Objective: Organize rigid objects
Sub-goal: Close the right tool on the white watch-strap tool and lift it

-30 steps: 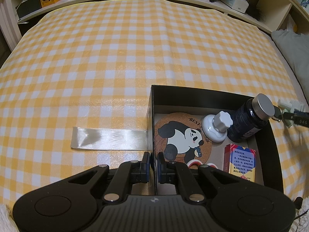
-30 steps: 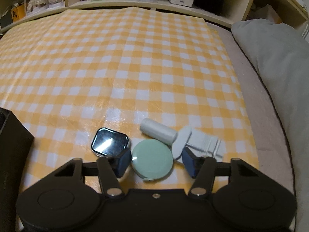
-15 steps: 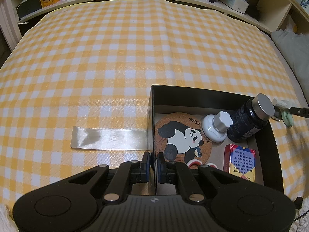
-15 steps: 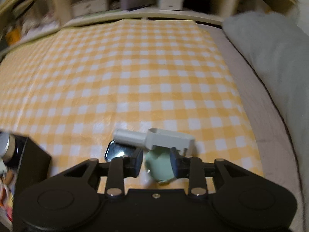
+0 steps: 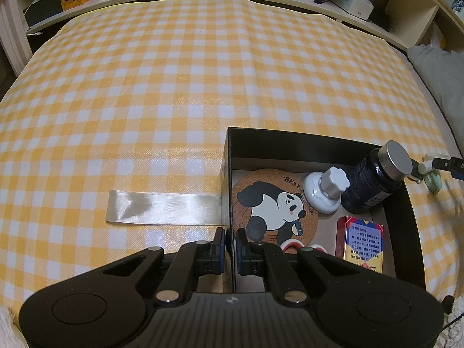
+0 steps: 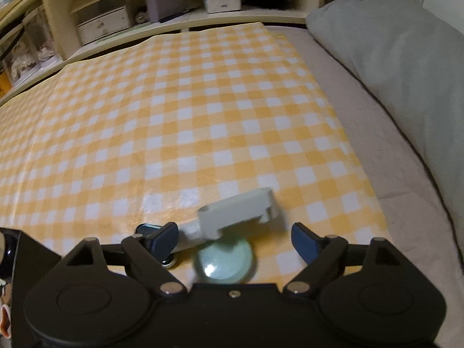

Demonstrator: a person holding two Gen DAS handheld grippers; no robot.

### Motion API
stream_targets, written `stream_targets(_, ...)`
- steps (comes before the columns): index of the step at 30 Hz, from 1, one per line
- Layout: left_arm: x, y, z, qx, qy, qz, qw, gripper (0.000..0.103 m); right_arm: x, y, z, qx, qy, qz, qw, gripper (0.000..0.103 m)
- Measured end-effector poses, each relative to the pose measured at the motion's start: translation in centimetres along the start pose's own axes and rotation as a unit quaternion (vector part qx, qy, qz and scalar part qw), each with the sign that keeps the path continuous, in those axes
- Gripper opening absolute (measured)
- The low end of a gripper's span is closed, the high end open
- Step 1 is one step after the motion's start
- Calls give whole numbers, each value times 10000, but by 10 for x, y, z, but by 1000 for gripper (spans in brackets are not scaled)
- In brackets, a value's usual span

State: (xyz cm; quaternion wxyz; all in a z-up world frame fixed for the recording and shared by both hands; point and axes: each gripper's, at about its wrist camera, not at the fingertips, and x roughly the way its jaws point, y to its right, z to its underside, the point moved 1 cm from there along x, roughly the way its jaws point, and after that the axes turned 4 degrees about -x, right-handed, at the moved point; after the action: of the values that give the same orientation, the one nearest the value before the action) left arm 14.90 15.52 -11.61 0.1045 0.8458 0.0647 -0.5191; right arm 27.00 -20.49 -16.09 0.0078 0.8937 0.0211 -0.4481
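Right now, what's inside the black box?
Inside the black box: a panda coaster, a white knob thing, a dark bottle and a red card box. The tongs hide the near corner.

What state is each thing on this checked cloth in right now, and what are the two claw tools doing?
Left gripper: shut on the black box's wall.
Right gripper: jaws opening, nothing pinched.
Black box: open-topped, partly filled.
Dark bottle: capped, leaning in the box.
Panda coaster: flat in the box.
Red packet: flat in the box.
Green disc: on the cloth.
White clip: tilted, blurred.
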Motion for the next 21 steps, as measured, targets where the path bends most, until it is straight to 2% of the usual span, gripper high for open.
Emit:
stream_targets(3, 0, 0, 0, -4, 1, 3, 10000, 7, -1, 12, -2, 85, 84, -22, 9999, 86)
stream_targets(7, 0, 1, 0, -3, 0, 2, 10000, 7, -1, 26, -3, -115, 256, -337, 9990, 86)
stream_targets(9, 0, 0, 0, -5, -1, 0, 10000, 7, 1, 30, -2, -203, 251, -401, 9987, 86)
stream_targets(12, 0, 0, 0, -1, -2, -3, 10000, 7, 3, 37, 0, -20, 209, -651, 9977, 85)
stream_targets(17, 0, 0, -1, -4, 0, -1, 10000, 7, 6, 29, -1, 25, 165, -856, 9962, 85)
stream_targets(21, 0, 0, -1, -4, -2, 1, 10000, 7, 9, 19, 1, -62, 90, -804, 9967, 69)
